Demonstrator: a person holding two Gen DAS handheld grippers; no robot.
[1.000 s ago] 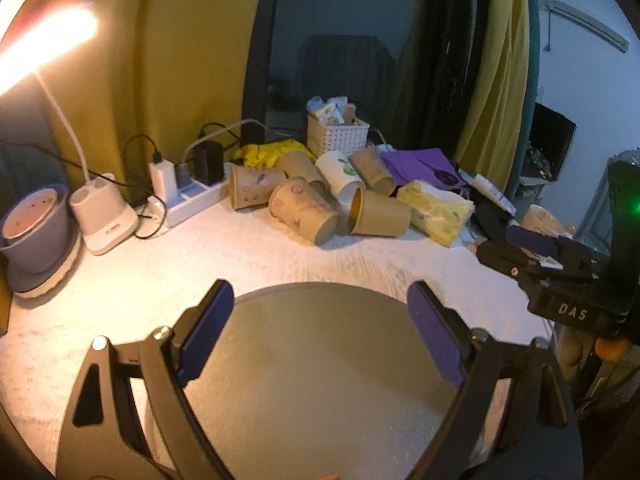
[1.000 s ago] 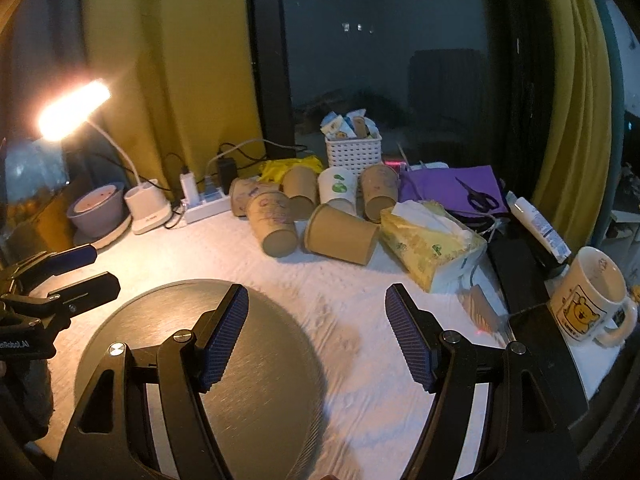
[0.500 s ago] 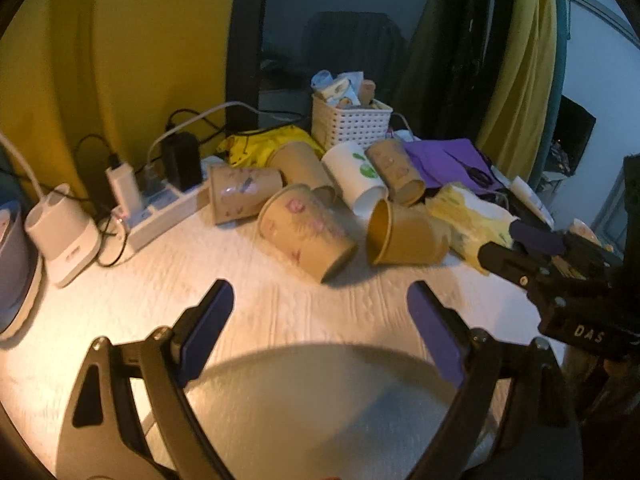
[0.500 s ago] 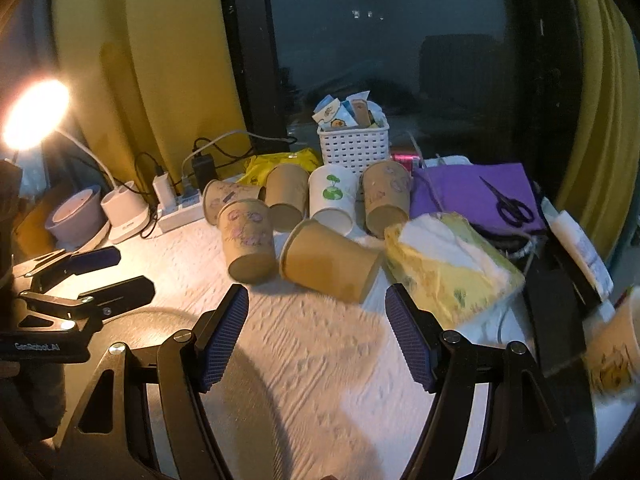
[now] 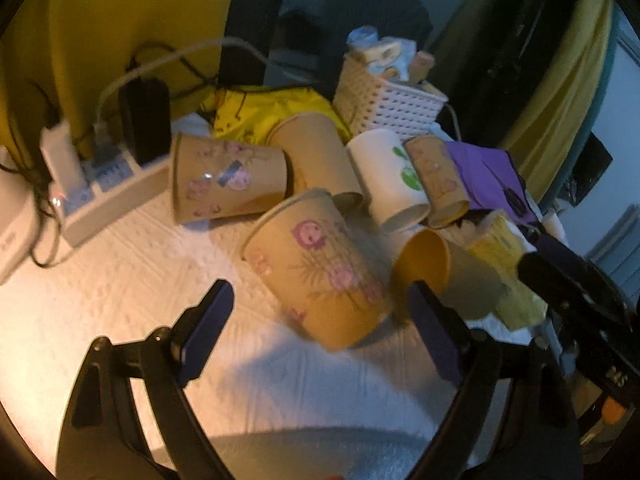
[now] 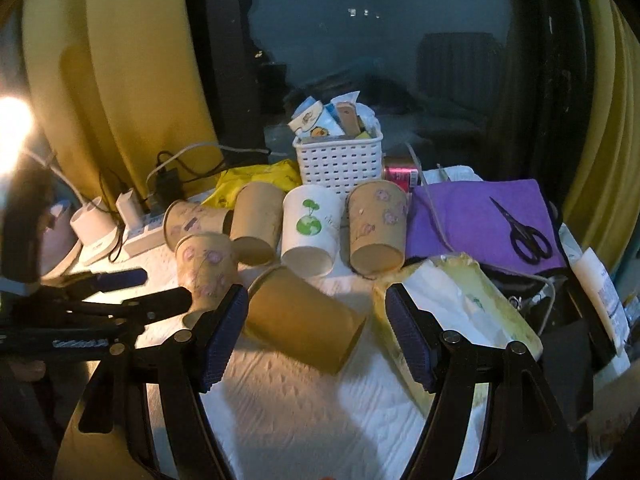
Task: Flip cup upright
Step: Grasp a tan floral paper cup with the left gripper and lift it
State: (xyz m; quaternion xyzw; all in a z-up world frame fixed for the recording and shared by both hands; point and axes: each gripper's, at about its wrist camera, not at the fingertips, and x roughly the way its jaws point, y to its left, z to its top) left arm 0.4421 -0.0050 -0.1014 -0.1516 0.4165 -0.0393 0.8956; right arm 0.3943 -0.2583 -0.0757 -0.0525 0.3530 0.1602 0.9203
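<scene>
Several paper cups lie on their sides on a white cloth. A brown cup with pink flowers point(image 5: 320, 268) lies straight ahead of my open left gripper point(image 5: 320, 328), just beyond its fingertips; it also shows in the right wrist view point(image 6: 206, 268). A plain brown cup point(image 6: 304, 316) lies between the tips of my open right gripper point(image 6: 316, 332), mouth toward the left; it also shows in the left wrist view point(image 5: 444, 272). Behind them lie a white cup with a green print point(image 6: 308, 228) and more brown cups point(image 6: 376, 228). Both grippers are empty.
A white basket point(image 6: 338, 164) stands behind the cups. A yellow tissue pack point(image 6: 460, 312) lies right of the plain cup. A purple cloth with scissors point(image 6: 524, 232) is at the right. A power strip point(image 5: 100, 196) with plugs is at the left. A grey round mat point(image 5: 320, 452) lies near.
Both grippers have moved forward toward the cups, which now look much larger. The grey mat has dropped to the lower edge of both views. Both grippers stay open.
</scene>
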